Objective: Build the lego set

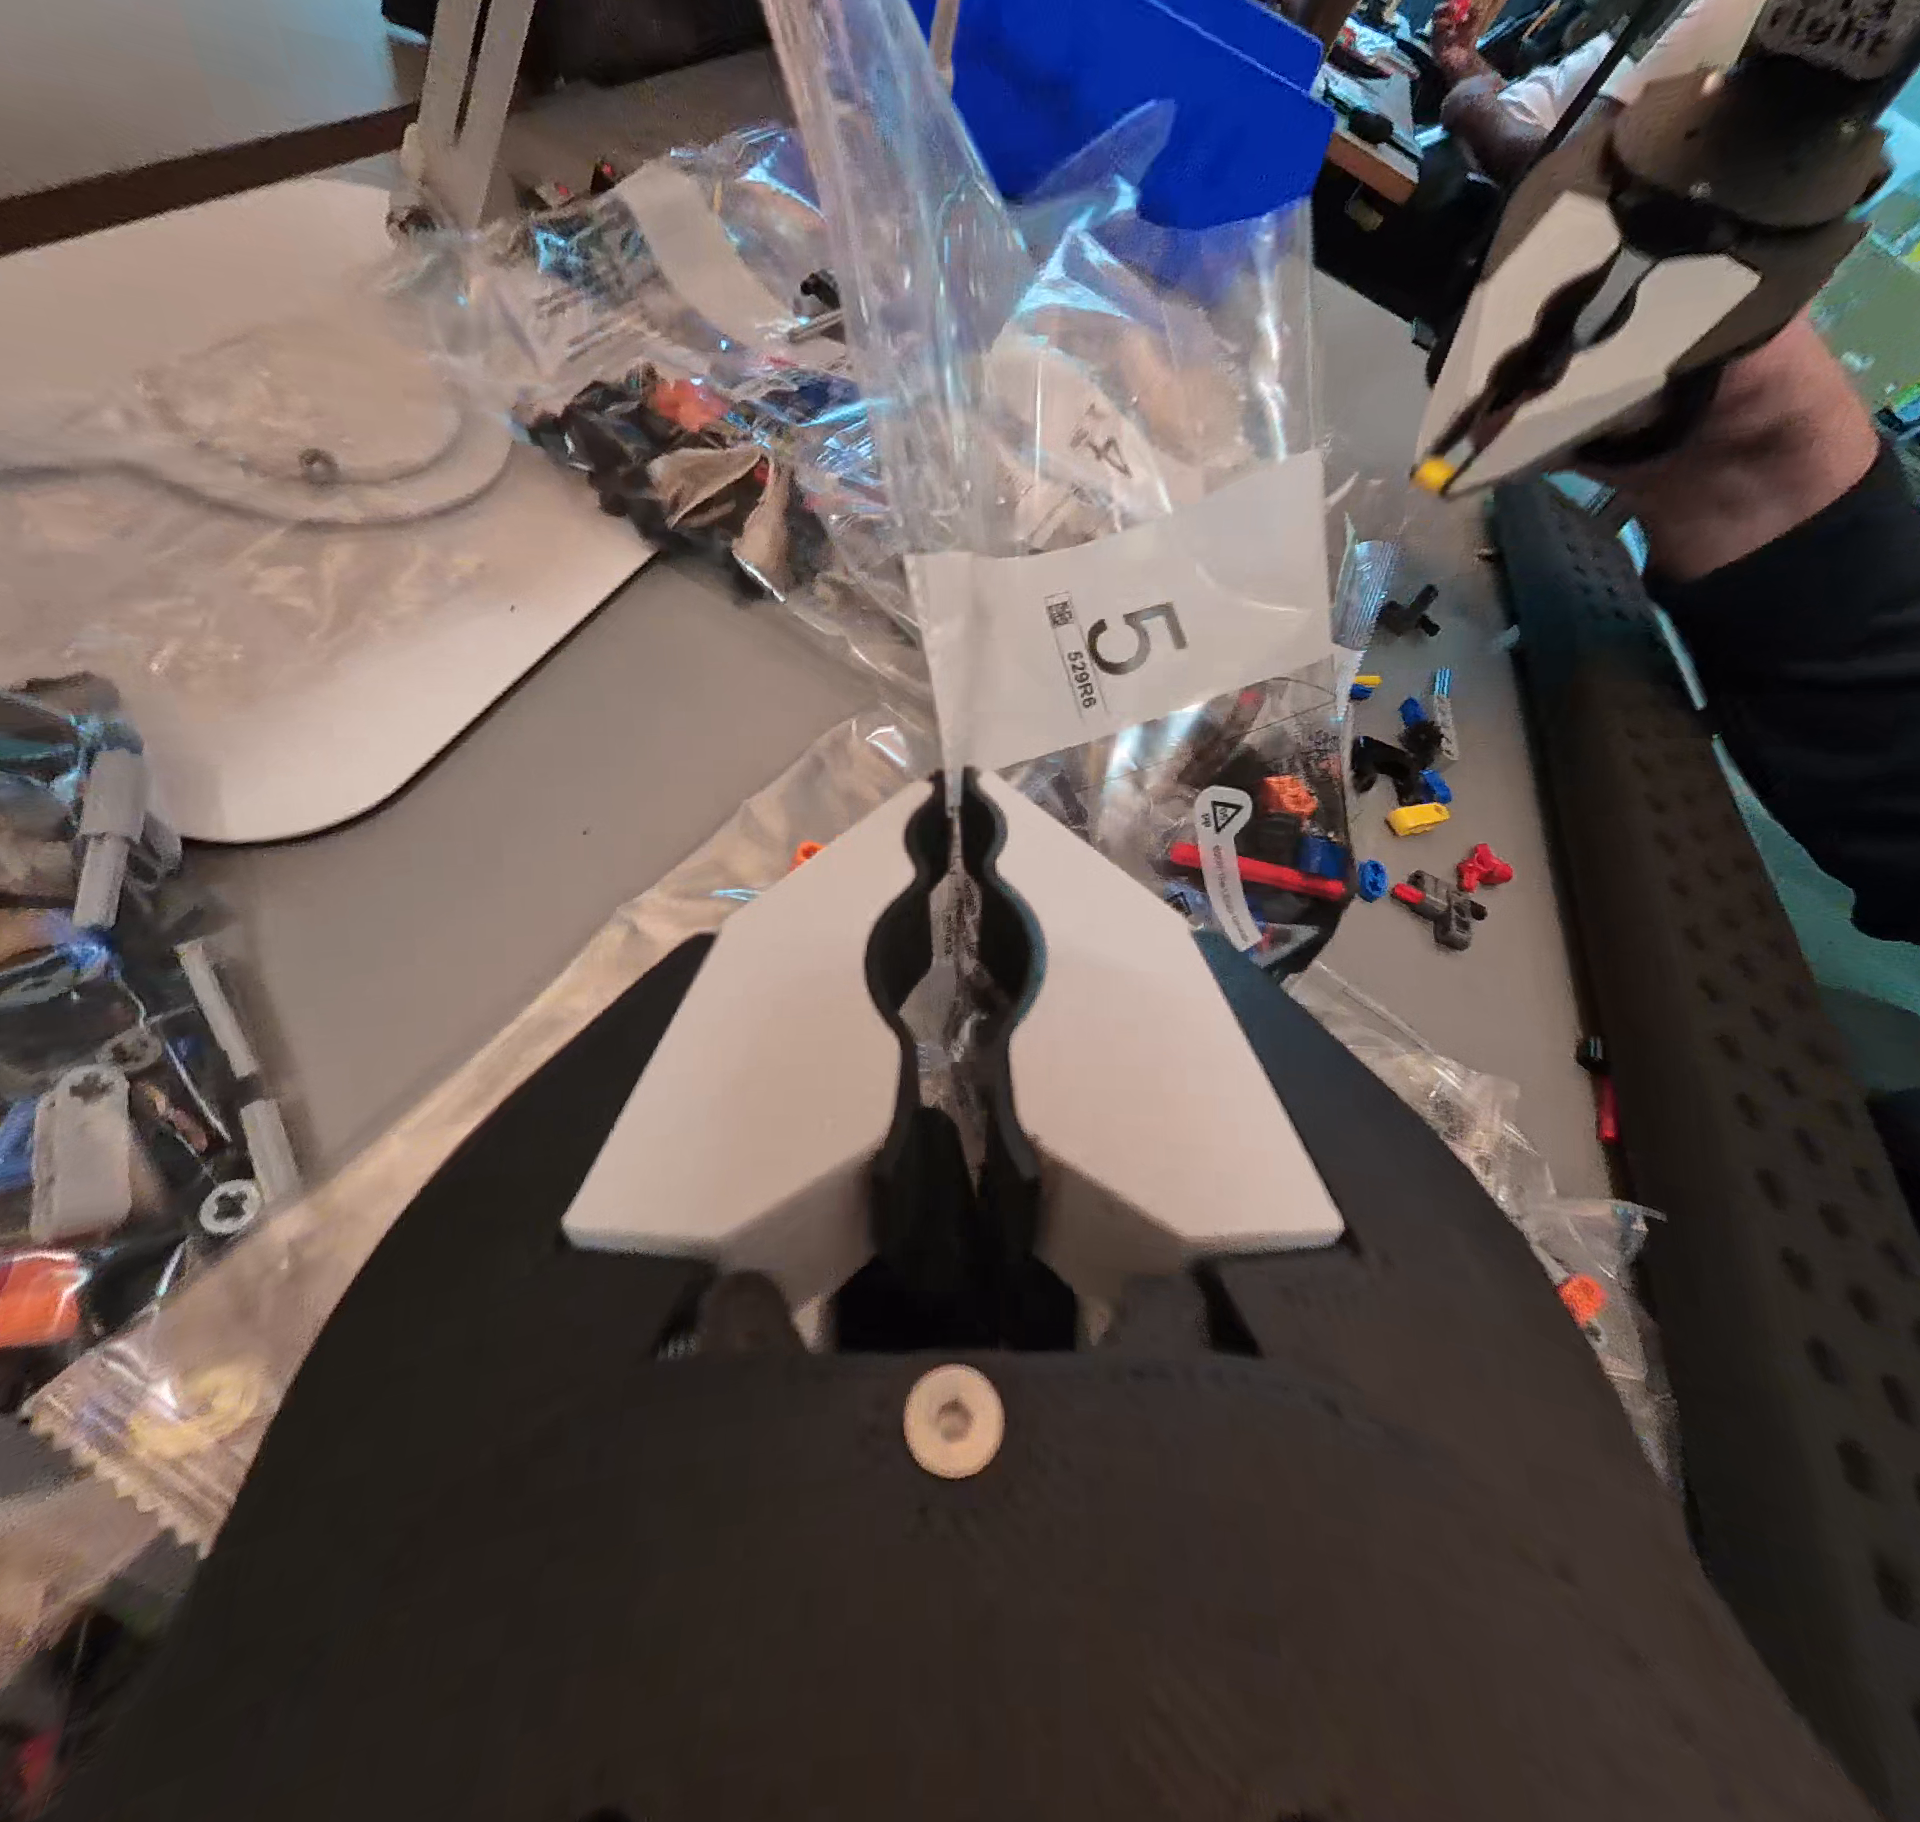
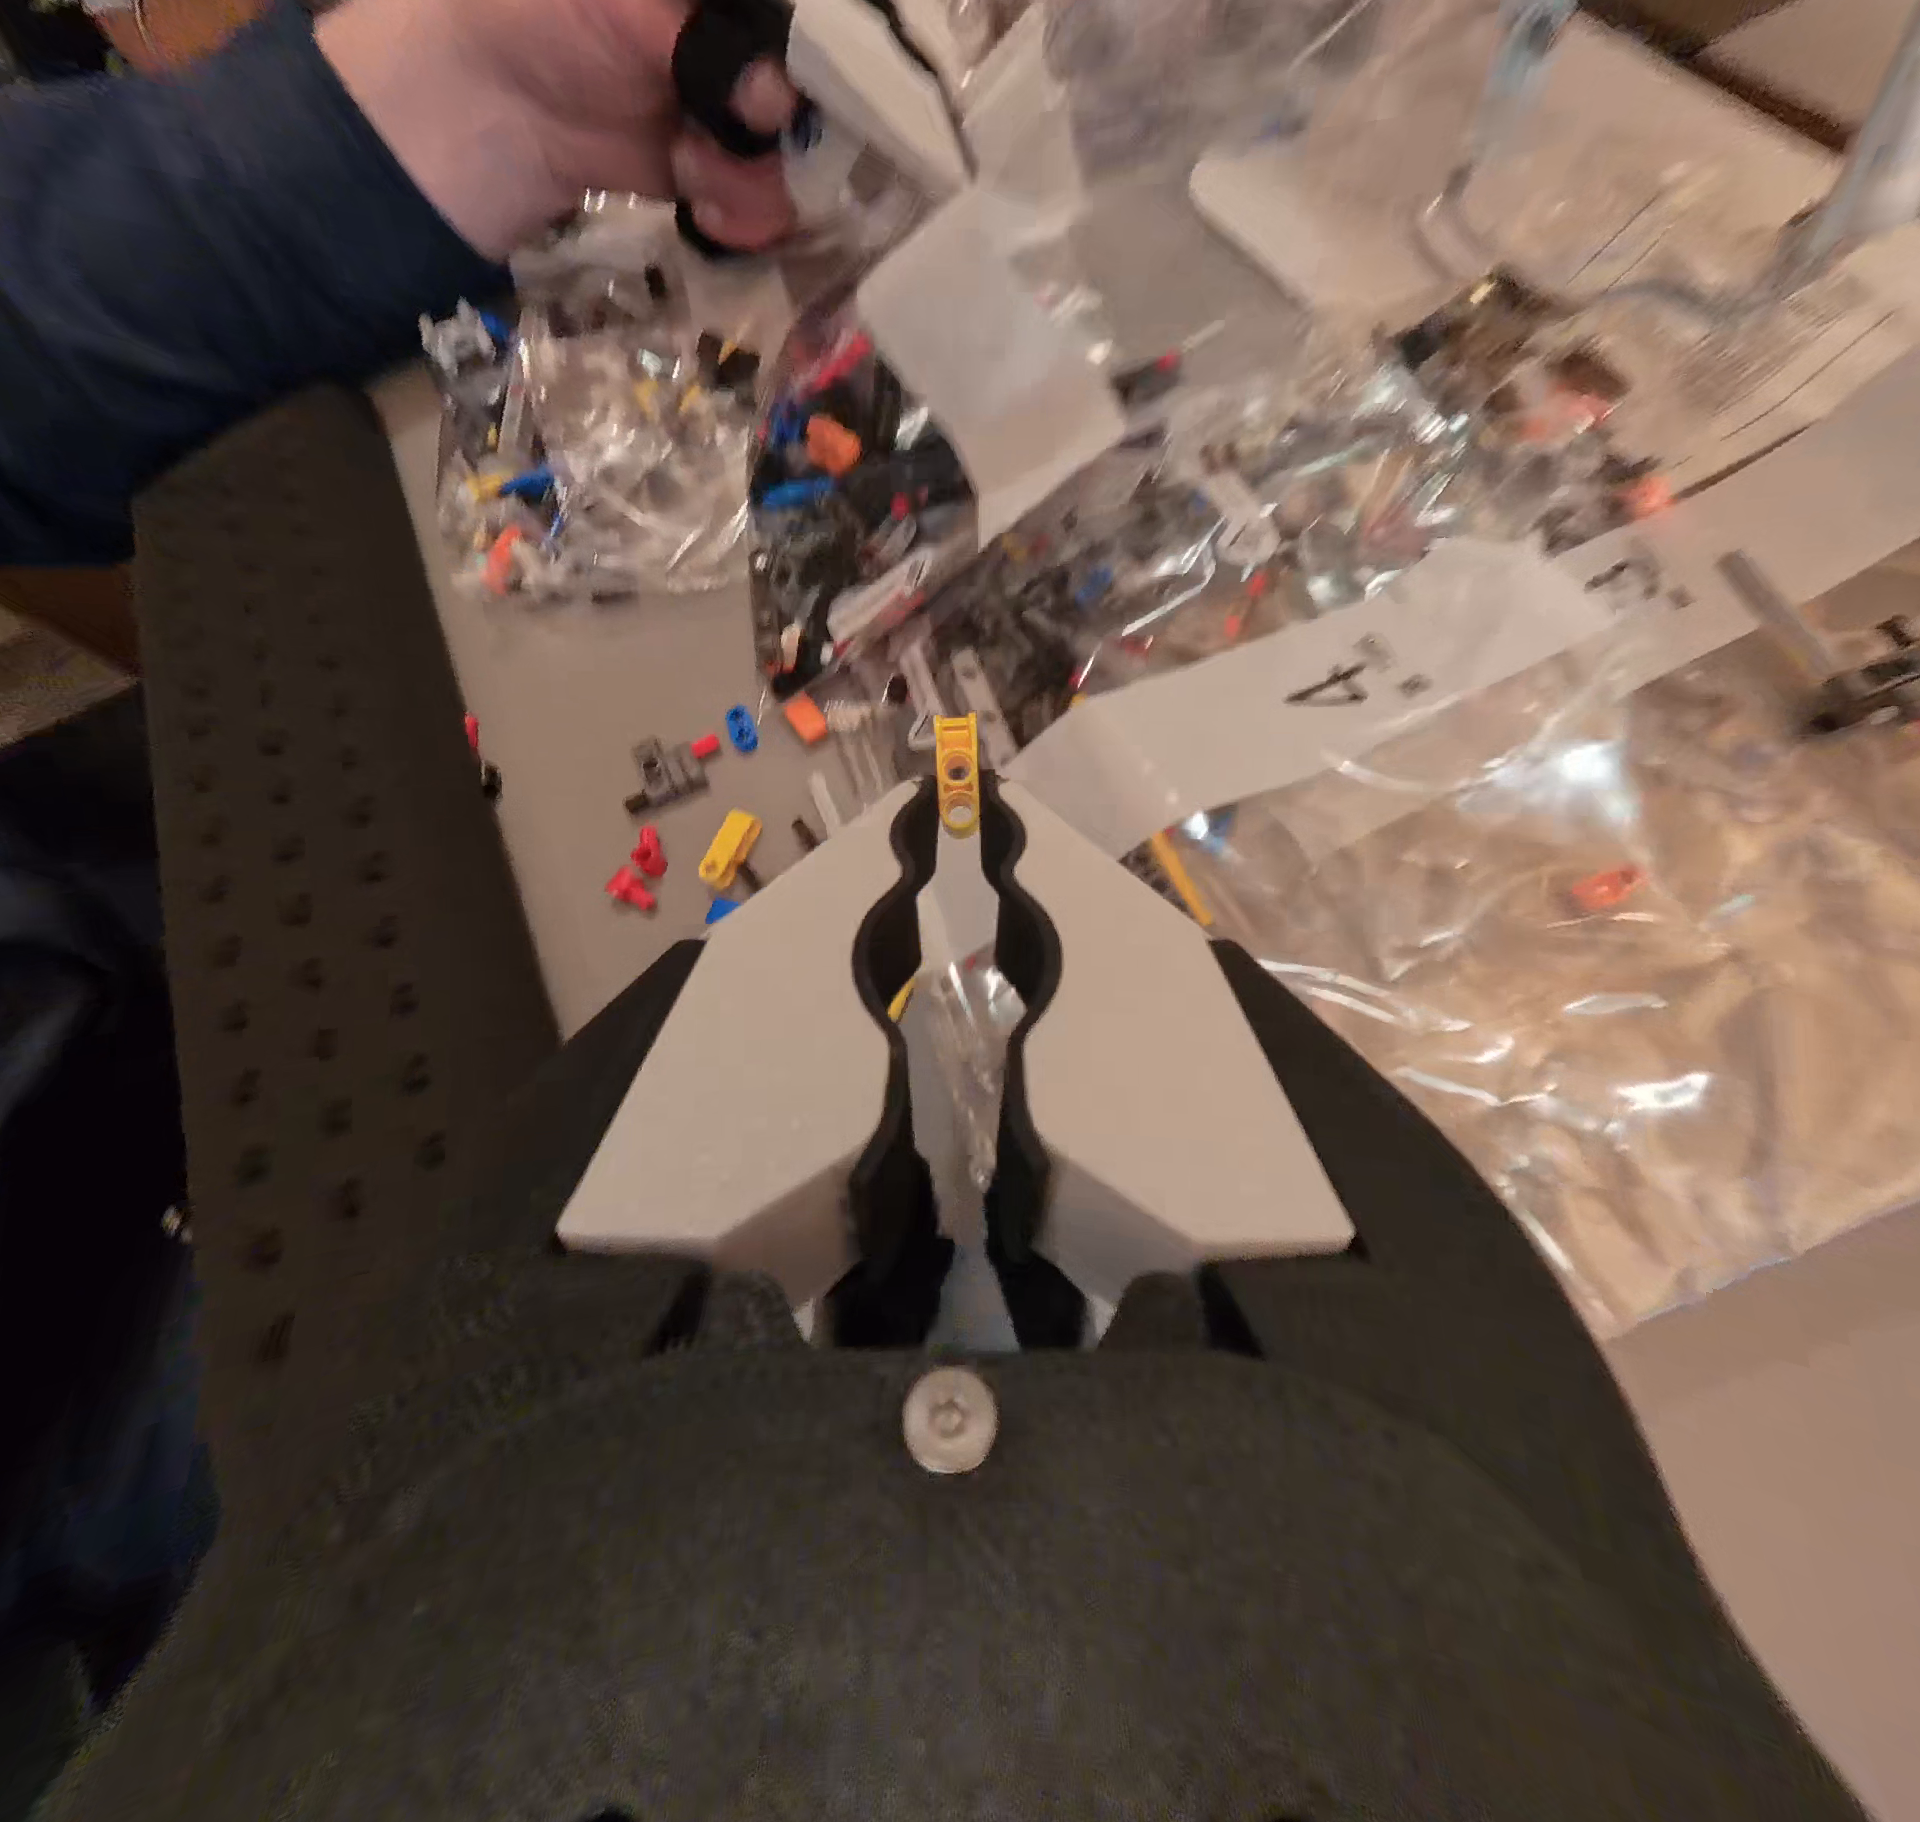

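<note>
Clear plastic everywhere: the left gripper (image 1: 958,775) is clenched on the edge of a numbered parts bag (image 1: 1101,484), holding it up off the grey table (image 1: 623,733) so its opening hangs toward the loose pieces. Judgement: the bag is lifted to spill or expose parts while the other tool picks.

The right gripper (image 2: 958,785) is closed on a small yellow connector piece (image 2: 956,770), held above the table near its front edge, beside the black perforated mat (image 2: 301,837). From the left wrist view the same gripper (image 1: 1439,479) shows a yellow tip between its fingers.

Loose pieces (image 1: 1423,827), red, blue, yellow and grey, lie scattered between the bag and the mat. More sealed bags (image 2: 1351,629) crowd the far side of the table; a white lamp base (image 1: 312,525) sits at the back left.

Hard to make out: the right wrist view is motion-blurred, the bags' contents are mostly glare, and no partly built model or instruction booklet shows in either view.
</note>
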Available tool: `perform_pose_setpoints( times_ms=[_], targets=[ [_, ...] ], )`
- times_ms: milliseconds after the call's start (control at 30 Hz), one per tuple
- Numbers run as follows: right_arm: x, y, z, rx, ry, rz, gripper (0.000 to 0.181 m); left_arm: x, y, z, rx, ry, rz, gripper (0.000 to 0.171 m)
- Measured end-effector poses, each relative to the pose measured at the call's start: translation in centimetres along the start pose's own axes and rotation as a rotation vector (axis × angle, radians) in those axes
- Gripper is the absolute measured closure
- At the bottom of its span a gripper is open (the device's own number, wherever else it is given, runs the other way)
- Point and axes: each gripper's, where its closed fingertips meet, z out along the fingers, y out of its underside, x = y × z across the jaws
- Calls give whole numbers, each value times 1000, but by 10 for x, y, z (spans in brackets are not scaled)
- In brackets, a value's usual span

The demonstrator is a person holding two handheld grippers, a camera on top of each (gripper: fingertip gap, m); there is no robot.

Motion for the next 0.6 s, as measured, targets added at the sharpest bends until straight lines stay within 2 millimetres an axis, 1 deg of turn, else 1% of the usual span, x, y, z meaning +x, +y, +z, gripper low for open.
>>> perform_pose_setpoints(
  times_ms=[67,100,133,200,233,300,333,367,400,467,500,533,600],
  targets=[
    [10,-19,-6,41,65,-11,176,4,-9,-5,36,-26,82,171],
    [15,-33,-10,84,93,-22,176,12,-17,-8,74,-9,133,171],
    [16,-46,-14,125,93,-17,176,19,-25,-12,117,3,187,171],
    [17,-68,-18,181,66,-5,176,27,-41,-20,192,-22,269,171],
    [21,-76,-20,199,75,2,176,33,-50,-26,234,-37,316,171],
    [26,-91,-24,226,102,3,176,51,-72,-41,365,-29,403,171],
    [25,-103,-29,270,114,-25,176,60,-77,-49,410,-7,431,171],
    [18,-113,-33,297,96,-47,176,62,-78,-55,421,1,447,171],
    [10,-120,-34,303,69,-63,176,60,-75,-59,415,7,437,171],
    [-2,-130,-33,295,58,-92,176,49,-67,-63,400,29,375,171],
    [-11,-133,-31,284,34,-111,176,44,-62,-62,393,35,348,171],
    [-21,-135,-26,260,9,-129,176,42,-58,-61,385,54,329,171],
    [-36,-137,-16,207,14,-176,176,43,-51,-58,352,73,324,171]
  ],
)
